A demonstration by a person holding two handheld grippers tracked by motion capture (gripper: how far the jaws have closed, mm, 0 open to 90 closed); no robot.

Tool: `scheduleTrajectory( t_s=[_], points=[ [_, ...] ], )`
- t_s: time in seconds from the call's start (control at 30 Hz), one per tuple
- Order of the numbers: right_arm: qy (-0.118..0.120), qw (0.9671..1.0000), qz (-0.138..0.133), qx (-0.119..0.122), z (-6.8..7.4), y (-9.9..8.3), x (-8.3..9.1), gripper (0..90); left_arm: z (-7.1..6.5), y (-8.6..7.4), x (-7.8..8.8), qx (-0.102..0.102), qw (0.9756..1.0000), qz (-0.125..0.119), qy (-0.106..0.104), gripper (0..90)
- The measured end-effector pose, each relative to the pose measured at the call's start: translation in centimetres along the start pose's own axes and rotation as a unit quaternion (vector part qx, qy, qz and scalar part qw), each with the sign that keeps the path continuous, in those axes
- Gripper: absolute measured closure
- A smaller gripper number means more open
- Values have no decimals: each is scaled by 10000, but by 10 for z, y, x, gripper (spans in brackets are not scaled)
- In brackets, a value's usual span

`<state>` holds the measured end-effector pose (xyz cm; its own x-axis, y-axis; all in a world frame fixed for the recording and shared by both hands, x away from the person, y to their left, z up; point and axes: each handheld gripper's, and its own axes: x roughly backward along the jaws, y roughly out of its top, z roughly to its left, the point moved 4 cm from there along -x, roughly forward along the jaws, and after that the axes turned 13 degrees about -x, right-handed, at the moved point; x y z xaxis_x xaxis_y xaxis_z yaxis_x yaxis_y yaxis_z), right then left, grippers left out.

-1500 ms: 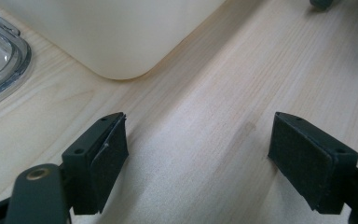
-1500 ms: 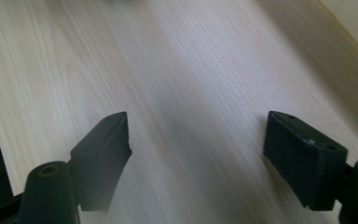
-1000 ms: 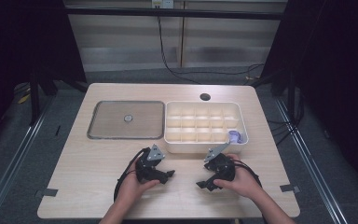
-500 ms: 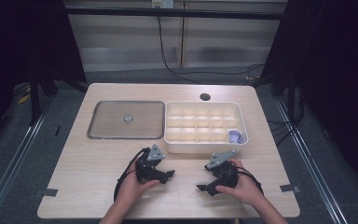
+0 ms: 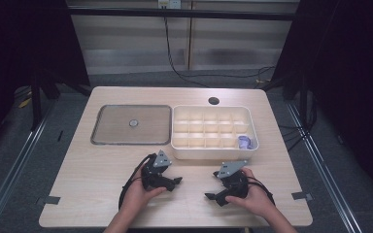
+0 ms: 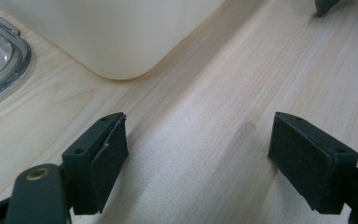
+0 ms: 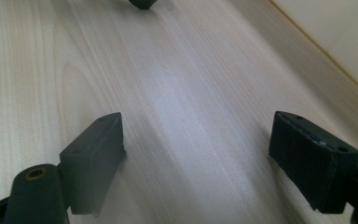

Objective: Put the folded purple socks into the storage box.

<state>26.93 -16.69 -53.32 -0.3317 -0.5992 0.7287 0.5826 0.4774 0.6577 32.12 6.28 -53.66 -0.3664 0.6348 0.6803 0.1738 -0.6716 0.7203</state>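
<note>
While both hands rest low on the wooden table [image 5: 92, 160], left gripper [image 5: 171, 181] and right gripper [image 5: 213, 196] with jaws wide apart and empty, cream compartment box [image 5: 213, 154] just beyond, small purple item [image 5: 245, 142] in its near right cell, clear lid [image 5: 131, 124] left of it.

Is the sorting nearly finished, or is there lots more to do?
Looks done: one purple piece sits in a corner compartment of the white divided box. In hand: nothing; the left claw and right claw are both open and low over bare table. Left: probably the small round piece on the clear tray, while the other compartments look empty.
</note>
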Motion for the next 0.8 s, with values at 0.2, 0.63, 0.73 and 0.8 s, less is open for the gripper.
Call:
scheduleTrajectory(
  t_s=[0.2,0.63,0.73,0.8],
  points=[
    [14,9999,-129,11,0,-2,0,172,0,0,0,0,10000,0,-1,189],
    [-2,9994,-335,-42,0,-5,-1,167,0,0,0,1,10000,1,-1,189],
    [-7,9994,-354,-53,0,-5,-1,167,0,0,0,-1,10000,0,-1,188],
    [-5,9994,-354,-54,0,-5,-1,167,0,0,0,0,10000,-1,-1,189]
  ],
)
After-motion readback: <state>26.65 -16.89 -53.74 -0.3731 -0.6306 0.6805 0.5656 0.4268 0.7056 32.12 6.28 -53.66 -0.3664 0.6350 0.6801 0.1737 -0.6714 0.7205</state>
